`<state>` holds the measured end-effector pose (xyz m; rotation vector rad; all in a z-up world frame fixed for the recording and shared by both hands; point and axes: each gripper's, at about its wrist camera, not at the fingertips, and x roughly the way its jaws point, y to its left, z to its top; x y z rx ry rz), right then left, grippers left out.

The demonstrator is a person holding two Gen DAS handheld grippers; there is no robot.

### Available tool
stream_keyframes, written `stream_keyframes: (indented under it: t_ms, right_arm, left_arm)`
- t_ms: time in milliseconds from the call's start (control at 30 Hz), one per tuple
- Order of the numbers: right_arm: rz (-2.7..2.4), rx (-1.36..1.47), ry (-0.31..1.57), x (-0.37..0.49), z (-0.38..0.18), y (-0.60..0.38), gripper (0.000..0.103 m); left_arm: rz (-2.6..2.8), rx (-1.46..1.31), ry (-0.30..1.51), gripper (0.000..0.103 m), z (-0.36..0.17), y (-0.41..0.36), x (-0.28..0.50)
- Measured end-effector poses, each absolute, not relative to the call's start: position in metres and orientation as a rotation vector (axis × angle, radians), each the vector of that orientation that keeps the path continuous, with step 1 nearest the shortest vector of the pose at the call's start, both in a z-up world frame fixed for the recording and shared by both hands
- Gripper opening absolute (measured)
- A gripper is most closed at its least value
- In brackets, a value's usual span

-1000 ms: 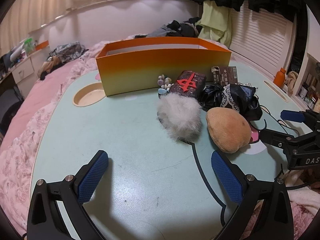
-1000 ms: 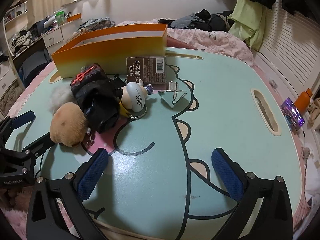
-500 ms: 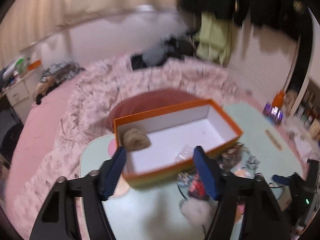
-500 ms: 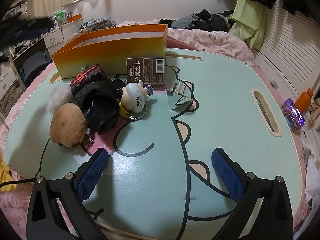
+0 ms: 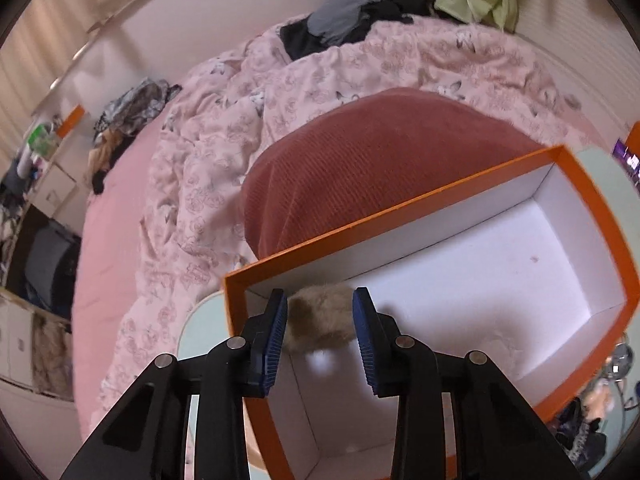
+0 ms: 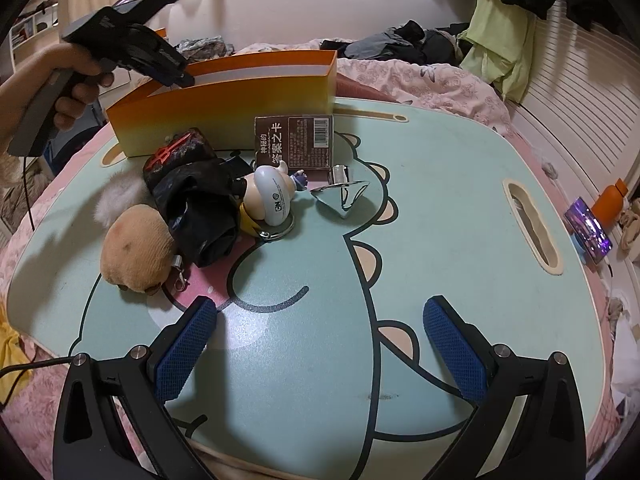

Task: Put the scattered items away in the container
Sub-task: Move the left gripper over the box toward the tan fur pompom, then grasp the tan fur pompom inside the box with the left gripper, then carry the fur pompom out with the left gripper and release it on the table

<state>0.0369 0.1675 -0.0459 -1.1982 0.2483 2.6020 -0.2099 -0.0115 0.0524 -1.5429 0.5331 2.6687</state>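
My left gripper hangs over the left end of the orange box, its blue pads narrowed around a tan fluffy pompom inside the box; I cannot tell if they press it. It also shows in the right wrist view above the box. My right gripper is open and empty over the mint table. On the table lie a brown plush, white pompom, black cloth, dark red tile, white figurine, brown card pack and foil piece.
A red cushion and pink floral bedding lie behind the box. A phone and orange bottle sit right of the table. Clothes are piled at the back.
My left gripper rose from the table, swung over the box and narrowed around the tan pompom. The right gripper stayed put.
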Motion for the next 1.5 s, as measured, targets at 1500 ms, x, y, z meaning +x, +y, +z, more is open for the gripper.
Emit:
stream_keyframes:
  t_ms: [1500]
  right_arm:
    - [2.588,-1.192,0.257,0.039,-0.053,0.166,0.103]
  left_arm:
    - [2.511,-1.254,0.148,0.037,0.083,-0.024,-0.055]
